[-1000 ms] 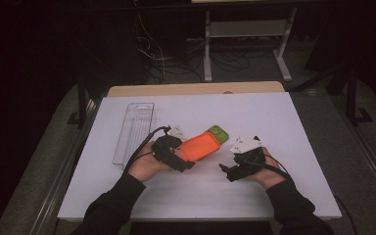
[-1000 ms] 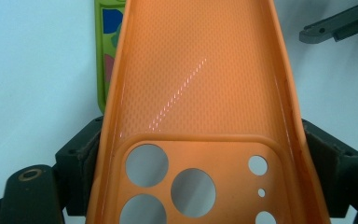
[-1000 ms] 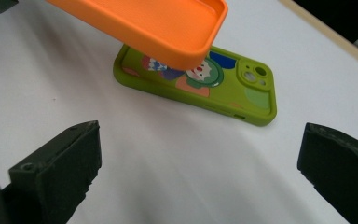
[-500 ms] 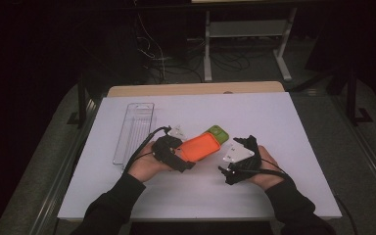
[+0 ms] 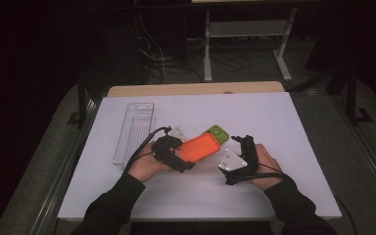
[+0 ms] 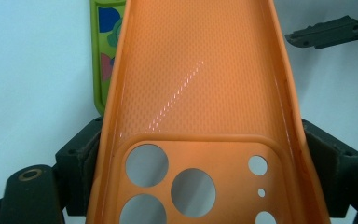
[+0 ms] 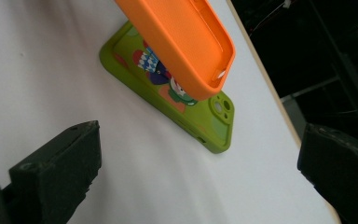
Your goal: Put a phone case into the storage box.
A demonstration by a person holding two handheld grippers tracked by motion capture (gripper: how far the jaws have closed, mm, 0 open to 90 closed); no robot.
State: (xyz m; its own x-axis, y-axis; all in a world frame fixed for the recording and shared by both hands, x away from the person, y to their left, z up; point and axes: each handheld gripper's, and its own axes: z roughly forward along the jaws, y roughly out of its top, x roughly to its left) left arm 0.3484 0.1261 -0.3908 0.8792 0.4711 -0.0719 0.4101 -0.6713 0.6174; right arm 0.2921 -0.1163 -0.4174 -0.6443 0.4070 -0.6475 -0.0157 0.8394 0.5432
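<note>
— Gripping the orange phone case (image 5: 201,146) by its camera-cutout end, your left gripper (image 5: 182,157) has both pads pressed against the case's long side walls; the left gripper view shows the jaws clamped on either edge, with the round lens holes just above them.

— And where does the case sit?

— You hold it above the white table sheet (image 5: 284,122), open side up, angled away from you and toward the right. Its far end hangs over the green phone case (image 7: 177,100), which lies flat on the sheet beneath it. From above, the green one (image 5: 217,132) peeks out past the orange one's far corner.

— What about my right gripper?

— Your right gripper (image 5: 241,144) is released: in the right gripper view its two black jaws stand wide apart at the bottom corners, with nothing between them. It points toward both cases and sits just beside the orange one, not touching it.

— Is the green case touched by anything?

— Neither gripper touches it. Whether the orange case rests on it or hangs just above, you cannot tell from these views.

— Anything else on the sheet?

— A clear plastic tray (image 5: 134,129) lies to the left, beyond your left hand (image 5: 147,166), apart from both cases.
</note>
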